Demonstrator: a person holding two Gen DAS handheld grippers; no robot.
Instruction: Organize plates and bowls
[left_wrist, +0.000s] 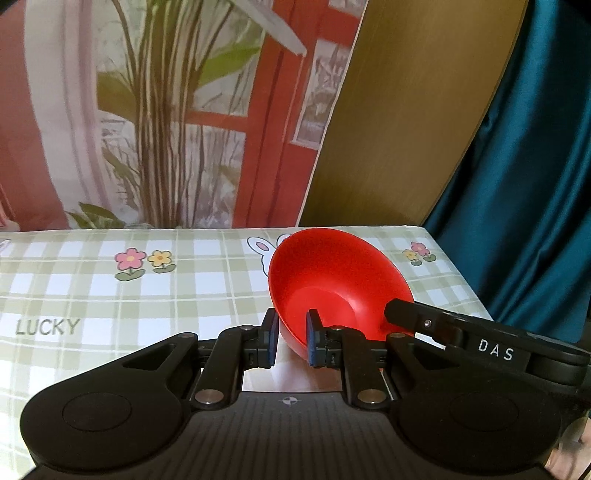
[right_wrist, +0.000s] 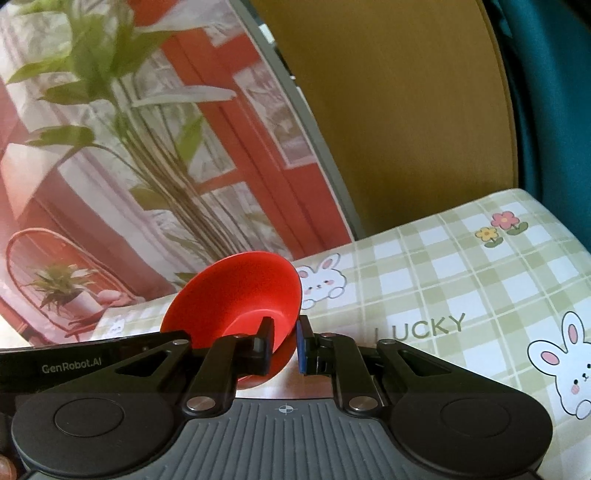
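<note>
Both grippers pinch the rim of one red bowl (left_wrist: 332, 280), lower centre of each frame and tilted above the checked tablecloth (left_wrist: 110, 295): left gripper (left_wrist: 292, 339) and right gripper (right_wrist: 282, 347) each closed narrow, one finger inside the wall, one outside. Risk (judgement): opposing pulls or a thin rim hold could let it slip or twist free. Legible: "LUCKY" on cloth, "DAS" and "GenRobot.AI" on gripper bodies.

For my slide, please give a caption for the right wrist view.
Right hand-held gripper pinching the rim of a tilted red bowl above a checked tablecloth.
</note>
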